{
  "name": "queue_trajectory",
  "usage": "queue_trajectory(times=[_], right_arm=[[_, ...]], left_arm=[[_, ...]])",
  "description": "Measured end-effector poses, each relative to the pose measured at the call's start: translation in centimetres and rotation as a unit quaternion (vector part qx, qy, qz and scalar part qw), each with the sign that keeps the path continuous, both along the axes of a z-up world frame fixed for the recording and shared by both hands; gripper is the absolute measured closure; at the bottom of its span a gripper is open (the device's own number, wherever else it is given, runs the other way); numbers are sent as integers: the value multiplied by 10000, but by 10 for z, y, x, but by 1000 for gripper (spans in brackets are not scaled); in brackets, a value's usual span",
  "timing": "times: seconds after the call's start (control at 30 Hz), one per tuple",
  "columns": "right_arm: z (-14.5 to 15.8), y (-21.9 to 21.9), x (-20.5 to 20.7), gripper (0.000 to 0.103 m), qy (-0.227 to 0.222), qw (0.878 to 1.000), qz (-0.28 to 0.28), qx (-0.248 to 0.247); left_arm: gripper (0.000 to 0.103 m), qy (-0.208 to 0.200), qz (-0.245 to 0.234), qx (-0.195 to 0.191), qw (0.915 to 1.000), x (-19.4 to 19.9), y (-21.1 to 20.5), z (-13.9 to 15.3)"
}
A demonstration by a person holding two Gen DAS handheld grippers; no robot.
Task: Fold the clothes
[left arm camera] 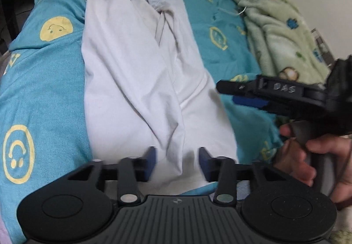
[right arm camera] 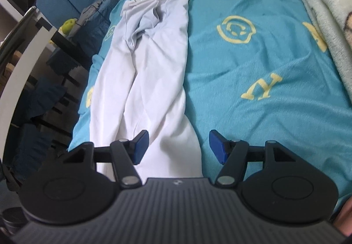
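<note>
The pale grey-white cotton trousers (left arm camera: 140,81) lie lengthwise on the bed's teal sheet with yellow emblems (right arm camera: 264,63), legs together towards six o'clock and the rumpled waist at twelve o'clock. The left gripper (left arm camera: 177,161) and right gripper (right arm camera: 178,147) both stand with jaws apart, holding nothing, over the near leg ends. Judgement: the garment appears halved lengthwise at most; no crosswise fold is visible, so shortening folds remain.

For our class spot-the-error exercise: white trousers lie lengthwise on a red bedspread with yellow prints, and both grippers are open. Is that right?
Not quite. The bedspread is teal, not red, as the right wrist view shows. The rest holds: the white trousers lie lengthwise, and the left gripper and right gripper are open.
</note>
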State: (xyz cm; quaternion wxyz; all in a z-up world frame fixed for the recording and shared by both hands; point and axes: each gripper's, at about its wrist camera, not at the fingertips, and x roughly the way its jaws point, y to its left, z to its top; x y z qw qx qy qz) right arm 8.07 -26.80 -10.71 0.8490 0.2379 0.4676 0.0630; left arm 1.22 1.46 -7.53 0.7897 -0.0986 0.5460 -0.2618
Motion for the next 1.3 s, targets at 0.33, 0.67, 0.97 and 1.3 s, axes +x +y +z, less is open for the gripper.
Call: queue_trajectory(times=[0.33, 0.67, 0.97, 1.3], right_arm=[[-12, 3, 3, 40, 376, 9992, -57, -150], [-27, 15, 5, 40, 892, 9955, 244, 200], [-31, 24, -13, 40, 1399, 9887, 390, 373], [-11, 52, -36, 91, 1278, 9874, 882, -308]], left_arm=[[35, 198, 1677, -189, 9855, 29, 64, -16], [30, 487, 1577, 118, 9862, 41, 61, -41], [38, 902, 717, 18, 9933, 15, 36, -43], [93, 692, 757, -428, 9938, -6, 44, -21]])
